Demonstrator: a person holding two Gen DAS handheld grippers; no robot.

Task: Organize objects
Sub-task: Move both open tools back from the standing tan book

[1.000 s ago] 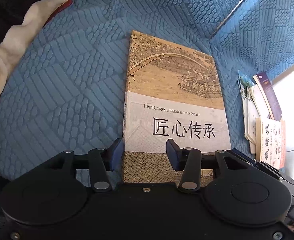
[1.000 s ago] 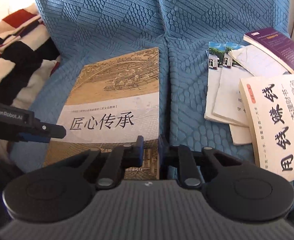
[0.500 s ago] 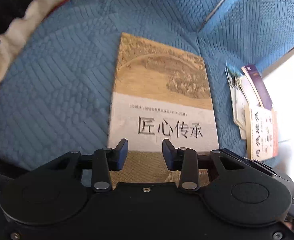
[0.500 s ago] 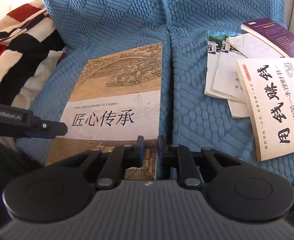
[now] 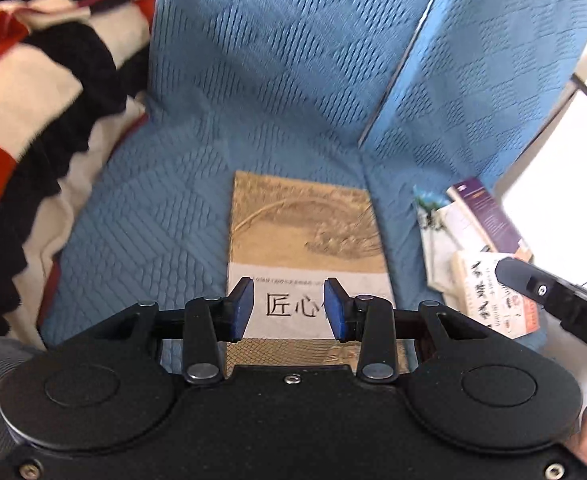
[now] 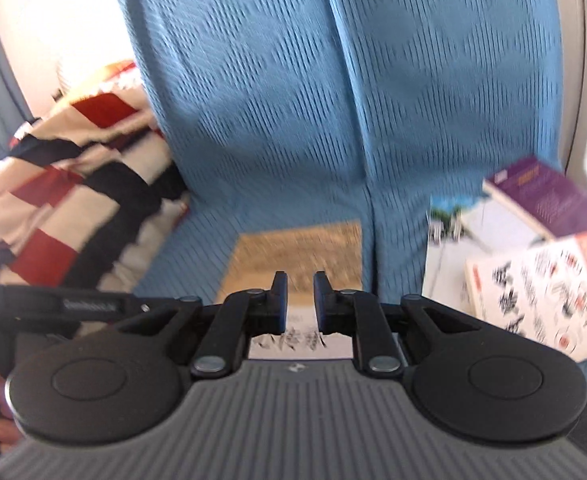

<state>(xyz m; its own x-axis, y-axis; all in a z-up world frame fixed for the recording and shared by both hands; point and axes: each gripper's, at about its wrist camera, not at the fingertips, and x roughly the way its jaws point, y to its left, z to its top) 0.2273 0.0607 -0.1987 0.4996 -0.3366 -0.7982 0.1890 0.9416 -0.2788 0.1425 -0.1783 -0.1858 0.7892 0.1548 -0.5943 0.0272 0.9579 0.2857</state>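
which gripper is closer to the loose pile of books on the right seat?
Right. The right gripper hangs beside the book pile; the left gripper is farther off, over the tan book.

Both hand-held grippers (image 5: 288, 308) (image 6: 300, 300) — empty, ajar

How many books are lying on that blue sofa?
At least 4. A tan book lies alone on the left cushion. On the right cushion is a pile: a purple book, a white book with big black characters, and thin booklets beneath; more may be hidden.
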